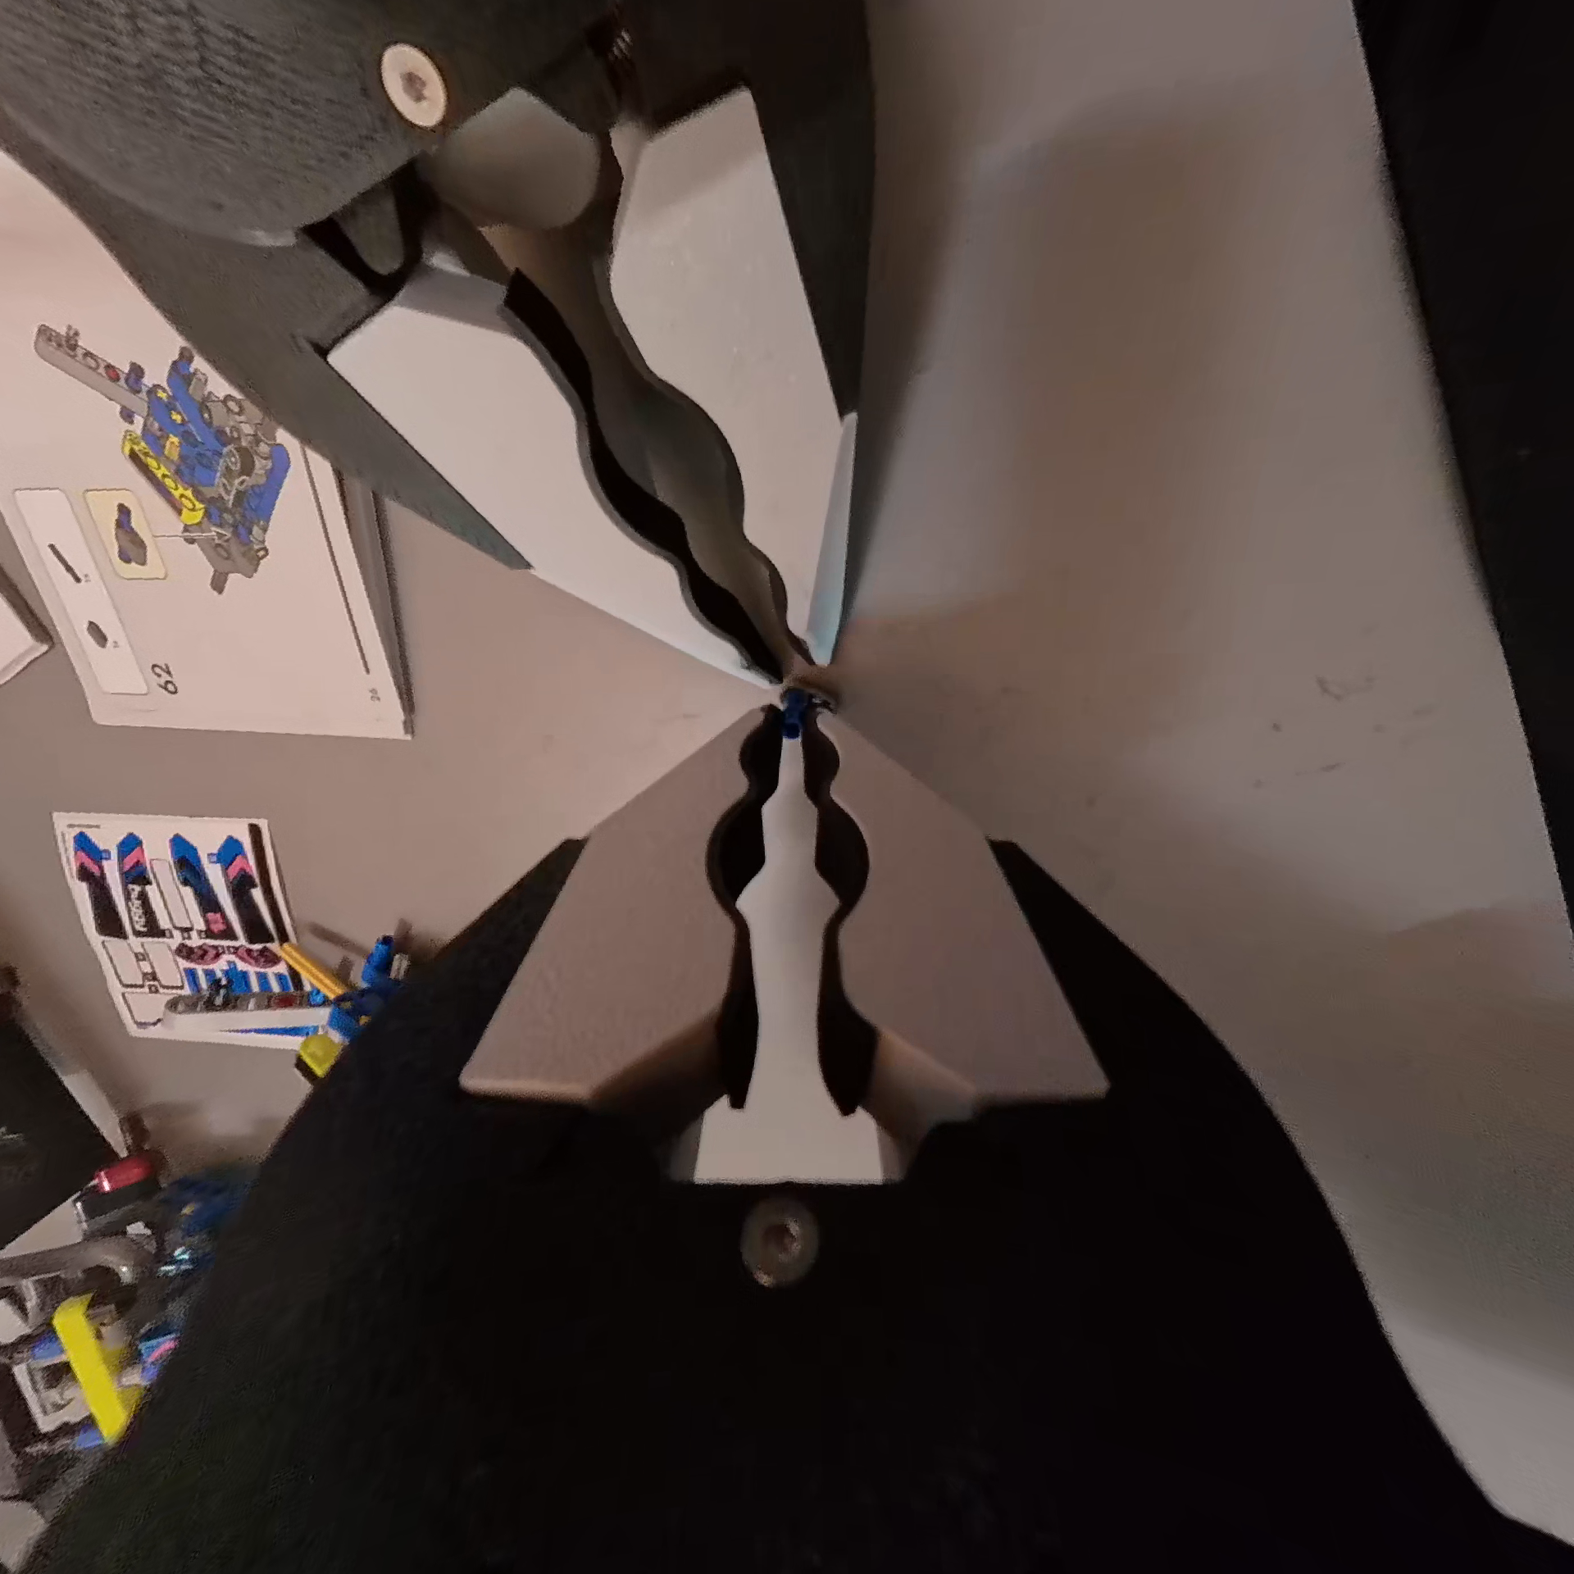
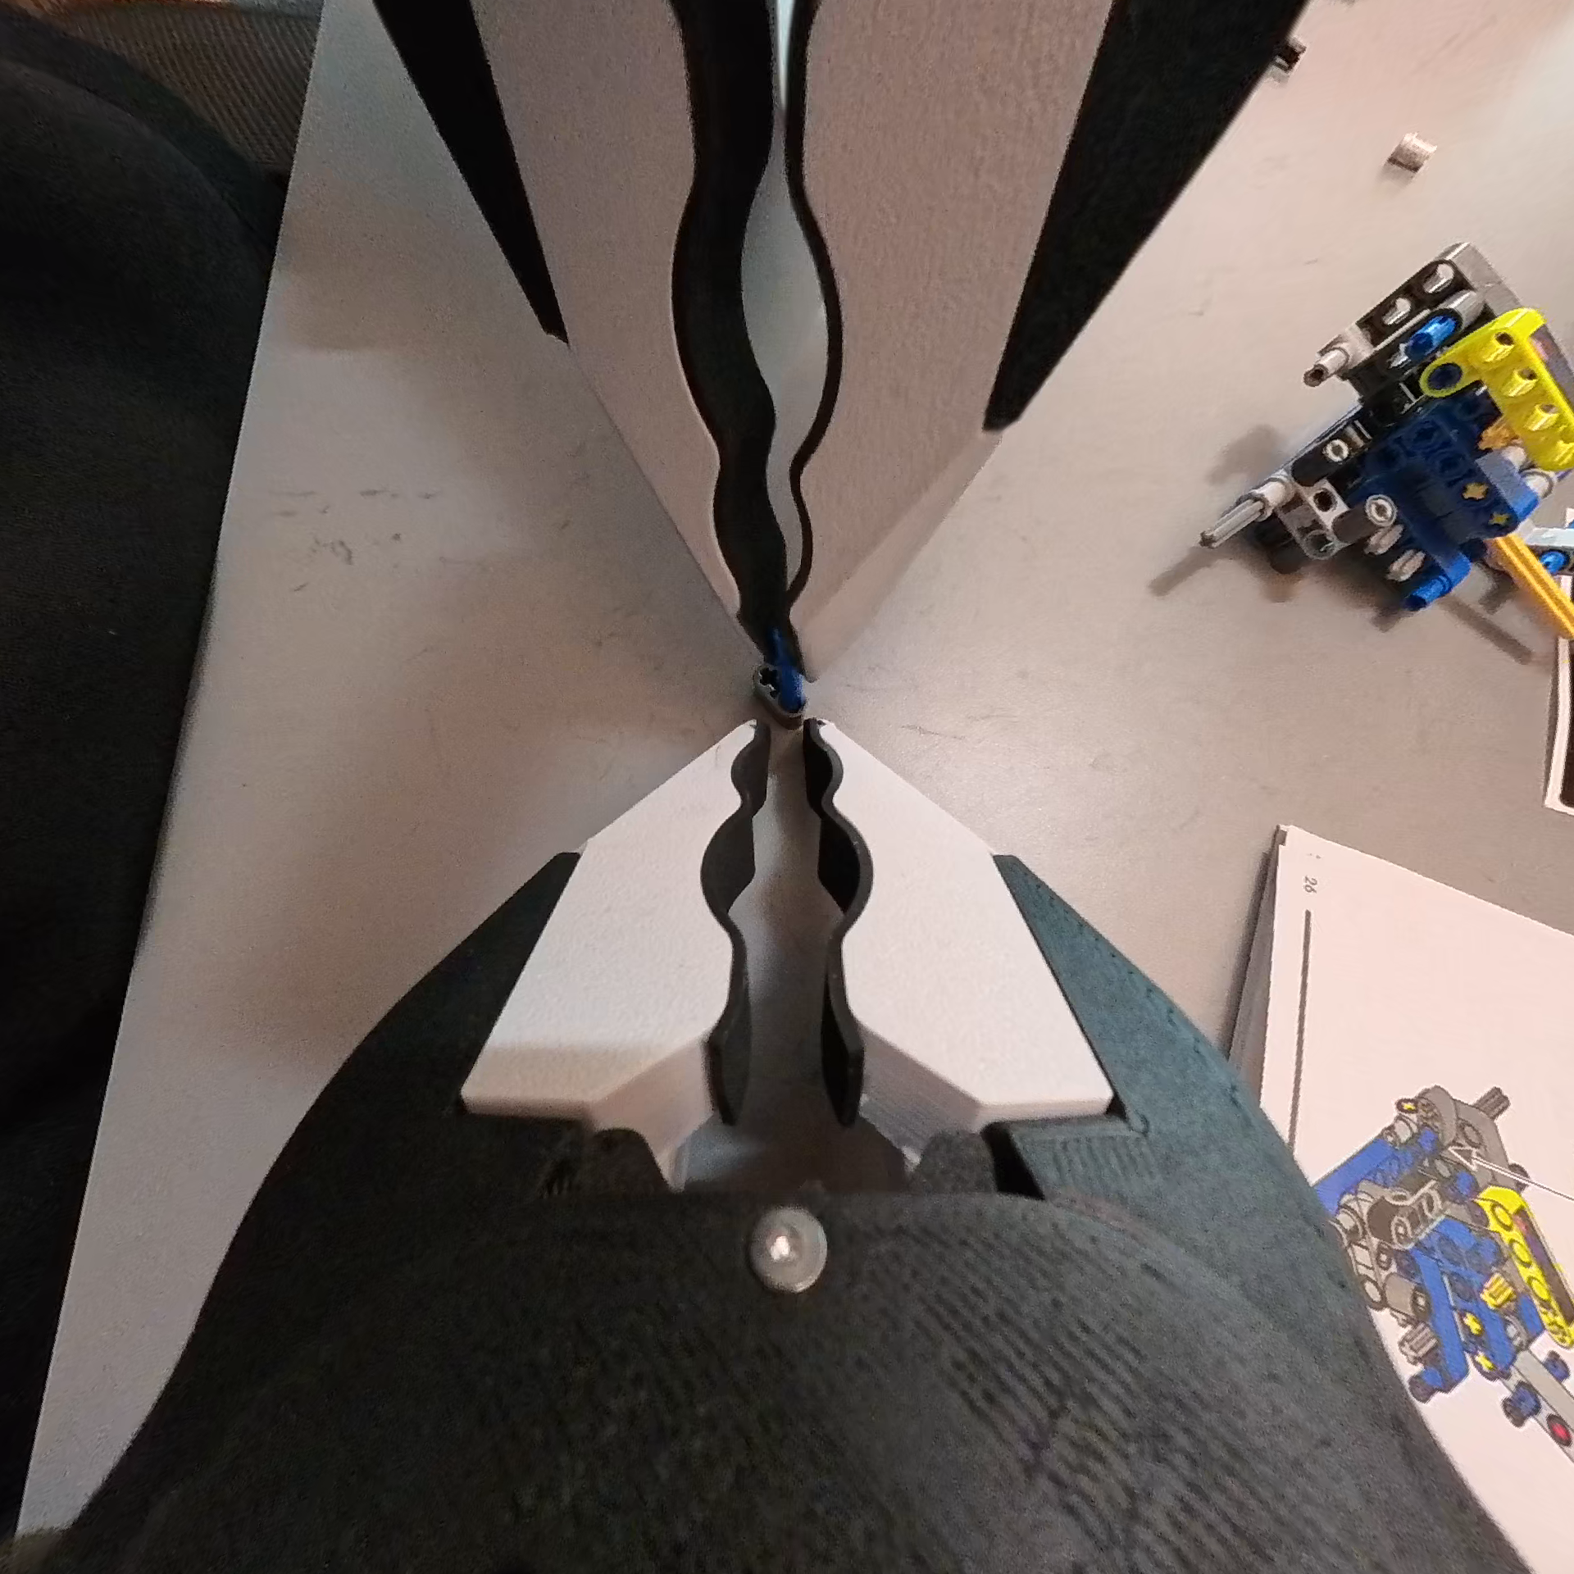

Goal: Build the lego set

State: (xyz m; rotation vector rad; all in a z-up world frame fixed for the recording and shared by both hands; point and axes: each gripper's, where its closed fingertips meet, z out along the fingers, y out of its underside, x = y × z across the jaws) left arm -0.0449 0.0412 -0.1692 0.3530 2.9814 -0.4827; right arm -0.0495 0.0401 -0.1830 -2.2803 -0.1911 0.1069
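Note:
The two grippers meet tip to tip over the grey table [image 2: 477, 596]. My left gripper [image 1: 794, 722] is shut on a small blue pin [image 1: 794, 709], which also shows in the right wrist view [image 2: 780, 649]. The pin's end sits in a small grey connector piece [image 2: 771, 688]. My right gripper [image 2: 785, 731] has its jaws nearly together, pinching the near end of that connector. In the left wrist view the right gripper [image 1: 788, 669] comes in from the upper left. The partly built blue, black and yellow model [image 2: 1431, 460] lies on the table to the right.
An open instruction booklet [image 1: 238, 596] [image 2: 1405, 1107] and a sticker sheet [image 1: 170, 920] lie flat on the table. Loose blue, yellow and grey parts [image 1: 358, 996] lie by the sheet. A small grey part [image 2: 1410, 157] sits at the far right. Dark fabric [image 2: 102, 596] borders the table's left edge. Only a small space, under 4 cm, lies between the two pairs of fingers.

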